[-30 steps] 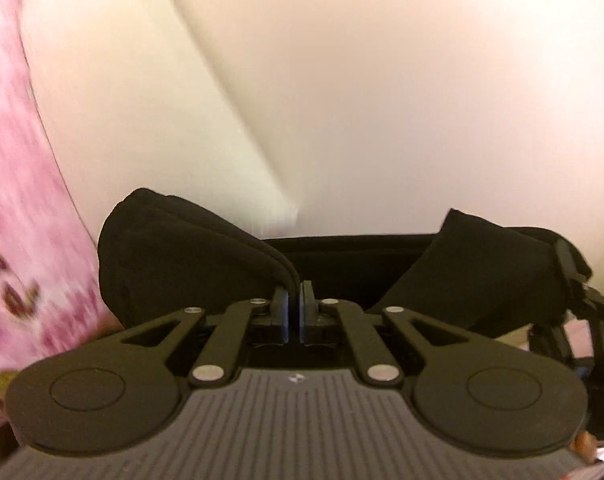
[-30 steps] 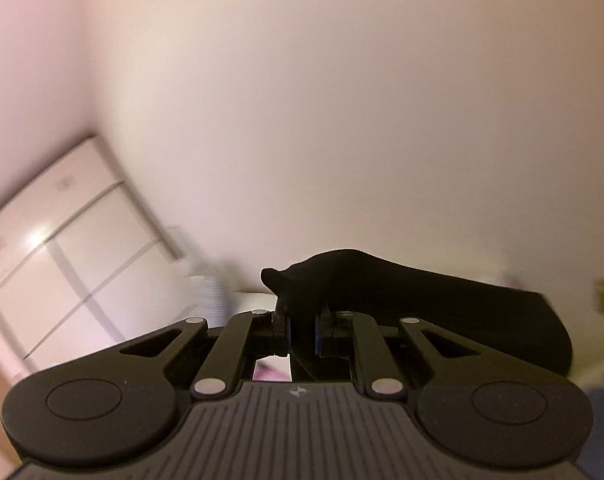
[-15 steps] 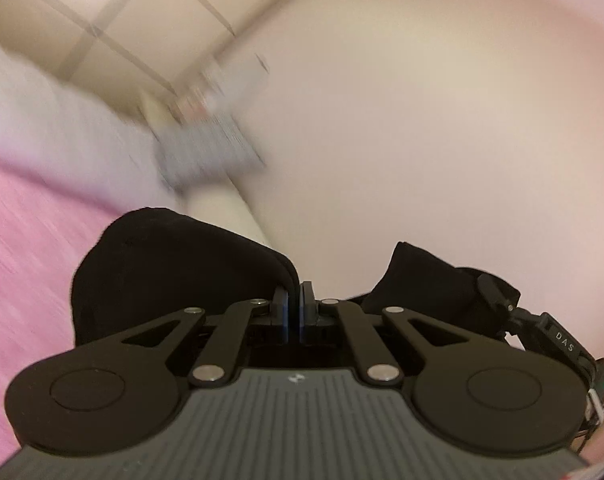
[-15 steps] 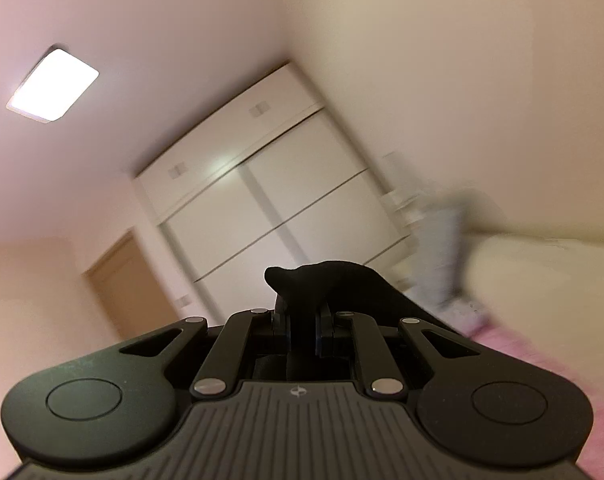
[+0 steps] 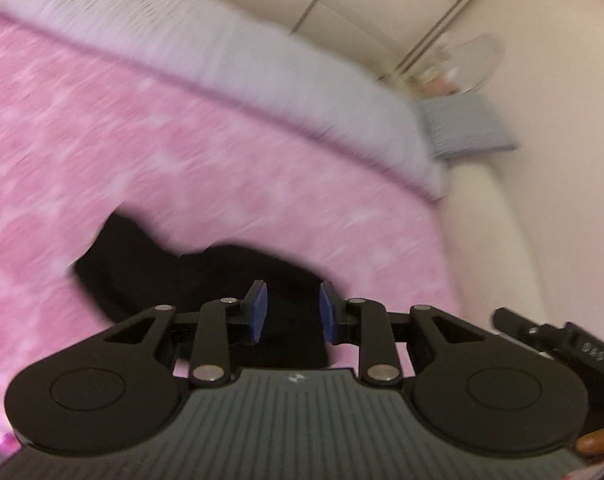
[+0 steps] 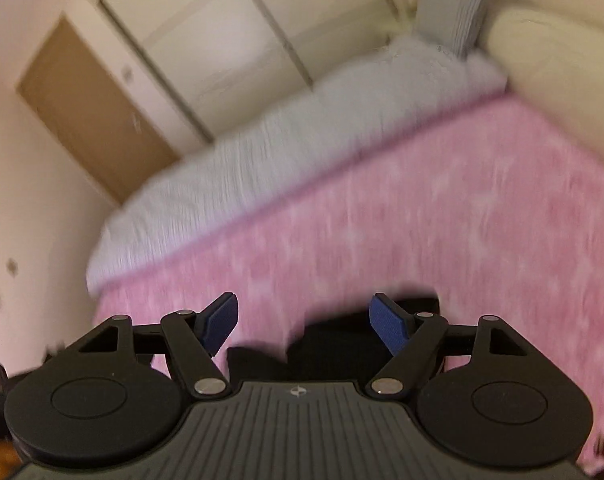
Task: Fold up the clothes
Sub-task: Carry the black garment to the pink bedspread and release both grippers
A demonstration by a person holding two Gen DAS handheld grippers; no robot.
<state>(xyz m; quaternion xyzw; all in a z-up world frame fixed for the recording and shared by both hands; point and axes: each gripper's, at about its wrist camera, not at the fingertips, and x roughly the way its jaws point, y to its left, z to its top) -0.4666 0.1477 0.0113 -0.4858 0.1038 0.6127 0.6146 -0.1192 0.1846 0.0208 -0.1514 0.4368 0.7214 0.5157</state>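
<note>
Now that both my tongs have just been opening, the black garment (image 5: 182, 276) is out of their grip and lies on the pink bedspread (image 5: 182, 152), just ahead of and beneath the tips. A second ago each pair was pinched shut on a bunch of that cloth, held up against the wall; here the left gripper (image 5: 292, 308) stands a little apart, blue pads clear of the fabric that shows between them, and the right gripper (image 6: 302, 320) gapes wide with the dark cloth (image 6: 342, 344) below its jaws, nothing pressed. I judge this a lay-down: the piece is dropped flat for the next fold, though blur hides how smooth it landed. Beyond the garment, past my tips, runs a pale grey blanket (image 5: 242, 48), then a grey pillow (image 5: 462, 124) and the wardrobe doors (image 6: 222, 40). No basket, box or other container shows near either pair.
</note>
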